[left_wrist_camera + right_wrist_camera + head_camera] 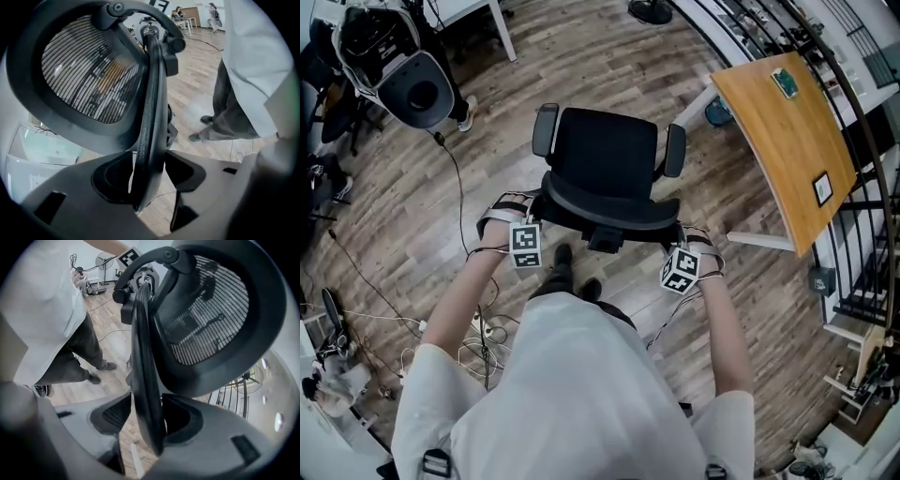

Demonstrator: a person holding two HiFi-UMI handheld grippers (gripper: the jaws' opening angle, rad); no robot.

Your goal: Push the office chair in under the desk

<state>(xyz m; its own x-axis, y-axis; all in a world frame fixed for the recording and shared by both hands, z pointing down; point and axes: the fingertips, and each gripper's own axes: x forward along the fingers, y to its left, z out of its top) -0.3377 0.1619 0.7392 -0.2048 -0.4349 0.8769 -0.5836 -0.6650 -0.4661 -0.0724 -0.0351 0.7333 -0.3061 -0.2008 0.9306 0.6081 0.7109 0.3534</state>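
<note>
item: black mesh-back office chair, centre frame, left of light wooden desk at upper right, not yet under it. left gripper, right gripper: jaws apart, each straddling backrest top rim (unclamped), placed to steer push.

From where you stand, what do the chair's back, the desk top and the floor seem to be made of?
The chair's back: see-through woven mesh, probably nylon, since light shows through the strands, set in a matte black, plastic-looking frame.
The desk top: wood or wood-look laminate, smooth, with warm grain streaks.
The floor: wood-pattern planks, possibly laminate; seams and mixed tones show.
</note>
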